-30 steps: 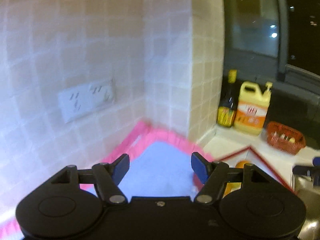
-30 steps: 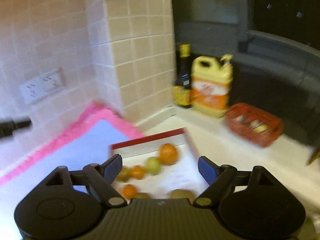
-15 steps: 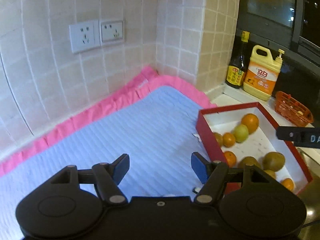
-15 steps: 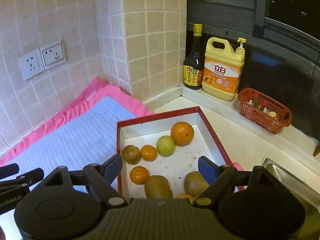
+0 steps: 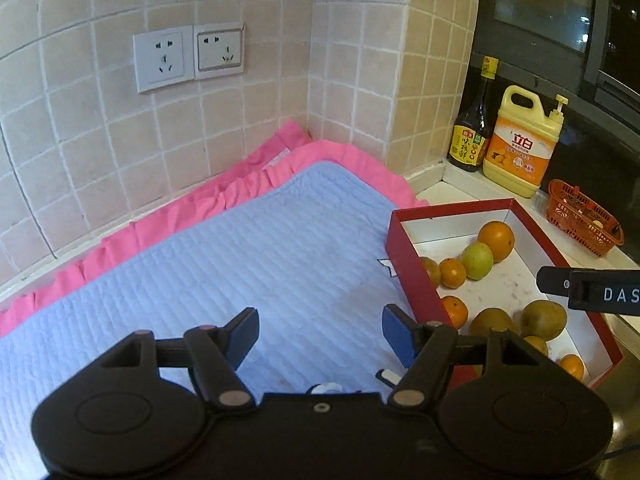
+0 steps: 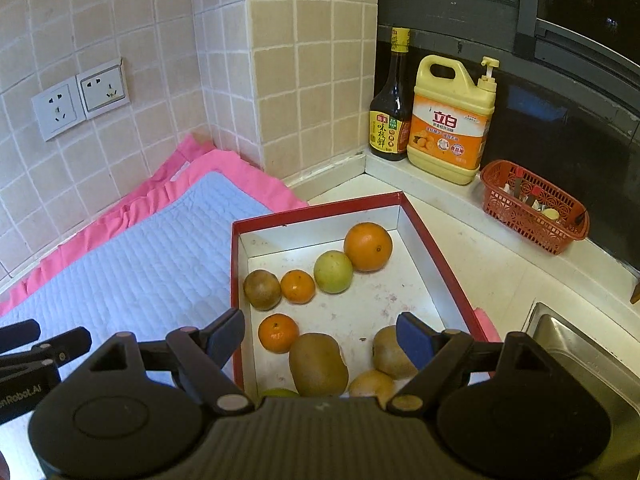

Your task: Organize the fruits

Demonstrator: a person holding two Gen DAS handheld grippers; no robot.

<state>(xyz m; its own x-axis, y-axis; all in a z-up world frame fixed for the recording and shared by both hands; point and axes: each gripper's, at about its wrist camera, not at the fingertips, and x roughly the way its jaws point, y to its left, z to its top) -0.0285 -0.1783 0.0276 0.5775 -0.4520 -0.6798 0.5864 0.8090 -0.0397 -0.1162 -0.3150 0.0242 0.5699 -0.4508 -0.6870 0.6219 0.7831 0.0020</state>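
Note:
A red box with a white inside point(image 6: 320, 208) point(image 5: 412, 276) stands on the counter and holds several fruits: a big orange point(image 6: 368, 246) point(image 5: 496, 241), a green fruit point(image 6: 333, 271) point(image 5: 477, 260), small oranges point(image 6: 278, 333) and brown kiwis point(image 6: 318, 364). My right gripper point(image 6: 320, 334) is open and empty above the near part of the box. My left gripper point(image 5: 320, 334) is open and empty over the blue mat point(image 5: 224, 280), left of the box. The right gripper's side shows in the left wrist view point(image 5: 592, 290).
A pink cloth point(image 6: 224, 172) lies under the blue mat against the tiled wall with two sockets point(image 5: 188, 56). A dark sauce bottle point(image 6: 392, 112), a yellow detergent jug point(image 6: 452, 128) and a red basket point(image 6: 532, 208) stand on the back ledge. A sink point(image 6: 580, 352) is at the right.
Both views tilted down from the wall towards the counter and steadied. The fruit box came fully into view. Both grippers stayed open.

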